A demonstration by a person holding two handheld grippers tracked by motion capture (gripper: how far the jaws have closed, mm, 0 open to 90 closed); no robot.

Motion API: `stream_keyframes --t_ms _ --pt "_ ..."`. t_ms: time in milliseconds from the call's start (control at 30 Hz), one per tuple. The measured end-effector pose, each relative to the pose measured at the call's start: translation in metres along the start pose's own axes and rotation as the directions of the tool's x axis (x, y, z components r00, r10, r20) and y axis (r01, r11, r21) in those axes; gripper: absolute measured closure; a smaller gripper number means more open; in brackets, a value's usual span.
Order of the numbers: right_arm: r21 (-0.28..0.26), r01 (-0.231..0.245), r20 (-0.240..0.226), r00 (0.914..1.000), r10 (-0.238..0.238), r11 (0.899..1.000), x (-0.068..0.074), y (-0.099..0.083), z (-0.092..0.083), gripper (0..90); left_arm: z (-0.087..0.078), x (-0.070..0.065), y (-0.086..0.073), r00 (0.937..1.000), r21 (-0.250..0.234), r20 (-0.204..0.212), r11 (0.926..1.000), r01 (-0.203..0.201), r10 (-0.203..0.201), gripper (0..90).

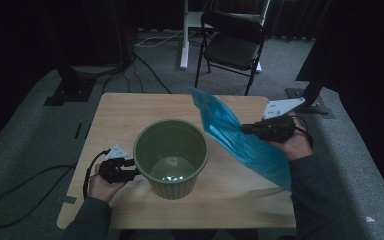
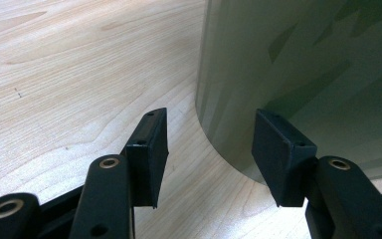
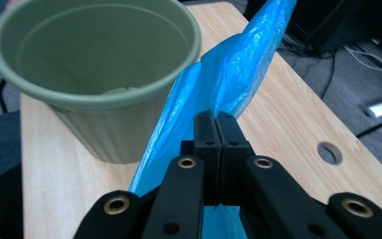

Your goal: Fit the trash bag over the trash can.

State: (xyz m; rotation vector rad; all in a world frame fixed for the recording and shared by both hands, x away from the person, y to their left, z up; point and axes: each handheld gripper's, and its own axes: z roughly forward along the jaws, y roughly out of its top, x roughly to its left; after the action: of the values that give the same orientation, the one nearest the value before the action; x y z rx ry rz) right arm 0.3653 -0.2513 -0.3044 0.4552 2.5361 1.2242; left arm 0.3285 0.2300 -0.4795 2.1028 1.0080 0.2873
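Closest to the high camera, two dark sleeves are being seen entering from the bottom edge, each hand carrying a black two-jaw gripper. Beneath them, a pale rectangular wooden table (image 1: 145,107) is being shown standing on grey carpet, with a round hole in its top visible in the right gripper view. Behind the table, a black folding chair (image 1: 232,42) is being seen on the carpet, well apart from the work.

Near the middle of the table, a large round olive-green plastic pot (image 1: 171,156) is being seen standing upright with its mouth open upward. To its right, a thin blue plastic bag (image 1: 240,140) is being held up off the table, stretched in a slanted sheet from a raised corner beyond the pot's rim down to the table's right front part, just beside the pot; whether the two are touching cannot be told.

By the right gripper (image 3: 218,122) the blue bag is being clamped, its jaws pressed together on the film at the sheet's right edge. The left gripper (image 2: 210,149) is being held low at the pot's left side, its jaws standing apart, with the curved green wall between and just beyond them; the pads are not being pressed on it. A black cable (image 1: 10,200) is being trailed from the left gripper across the carpet.
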Motion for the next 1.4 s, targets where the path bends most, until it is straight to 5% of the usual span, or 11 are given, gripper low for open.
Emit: stream_keyframes --t_ms 633,1233,1400 --pt "-0.064 0.083 -0.124 0.9881 -0.09 0.995 0.025 0.018 -0.008 89.4 0.0 0.0 0.0 1.0 0.001 -0.003 1.0 -0.003 0.003 48.3" --pt "-0.093 0.147 -0.267 0.9489 -0.167 0.985 0.046 0.018 -0.017 89.2 0.0 0.0 0.001 1.0 -0.002 -0.005 1.0 -0.001 0.001 48.1" --pt "-0.057 0.144 -0.294 0.9432 -0.155 0.988 0.046 0.018 -0.011 89.1 0.001 0.0 0.001 1.0 0.0 -0.007 1.0 0.001 -0.001 48.1"
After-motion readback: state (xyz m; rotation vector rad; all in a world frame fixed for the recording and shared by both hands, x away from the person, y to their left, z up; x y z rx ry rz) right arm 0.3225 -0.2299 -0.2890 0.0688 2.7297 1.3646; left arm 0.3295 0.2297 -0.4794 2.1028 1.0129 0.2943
